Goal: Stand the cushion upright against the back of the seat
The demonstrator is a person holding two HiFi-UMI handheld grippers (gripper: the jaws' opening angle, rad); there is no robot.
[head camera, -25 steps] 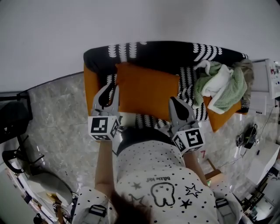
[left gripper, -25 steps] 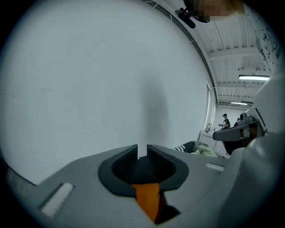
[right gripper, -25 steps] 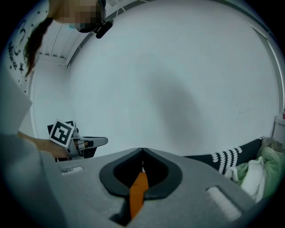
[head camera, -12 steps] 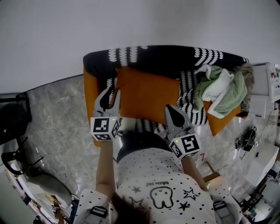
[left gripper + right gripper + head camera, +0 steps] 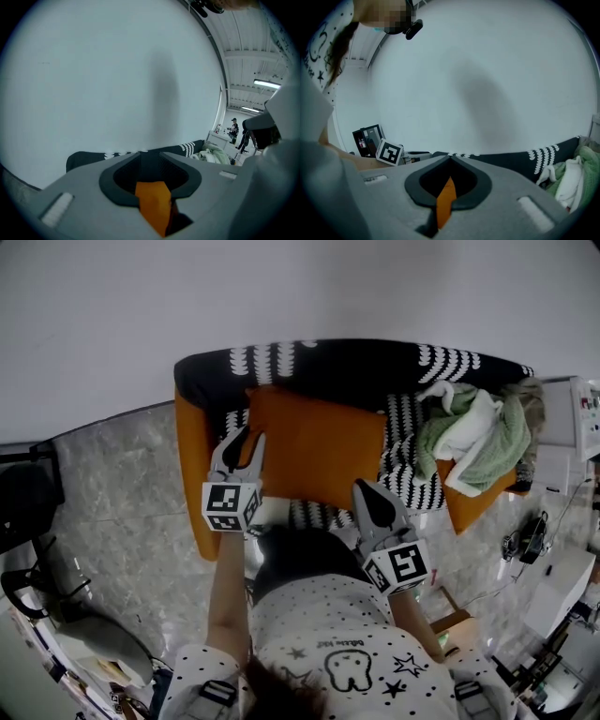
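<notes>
Cushion [image 5: 314, 446]: orange, rectangular, on the sofa seat [image 5: 408, 442], its far edge meeting the black backrest [image 5: 347, 362]. From the steep head view I cannot tell whether it leans on the backrest or lies flat.

Right hand-held gripper [image 5: 362, 489]: nearest the person, at the cushion's near right corner. Its own view shows the jaws almost together, with a thin sliver of orange fabric pinched between them. Grip judged firm.

Left hand-held gripper [image 5: 248, 440]: further along, at the cushion's left edge. Its jaws have just been opening. The orange edge is between them, with a dark gap beside it, so the pads are judged not to be pressing.

Step in hand, as judged: settling the cushion against the backrest and letting go. To do it well:
- keep the right corner pinched until the far edge bears evenly on the backrest;
- draw the left jaws straight back off the edge, without dragging the fabric;
- check that the base sits well into the seat, or the cushion may slide forward.

Beyond, to the right: a heap of green and white cloth [image 5: 473, 432], close to the cushion's right edge. Behind the sofa: a plain wall [image 5: 281, 287].
</notes>
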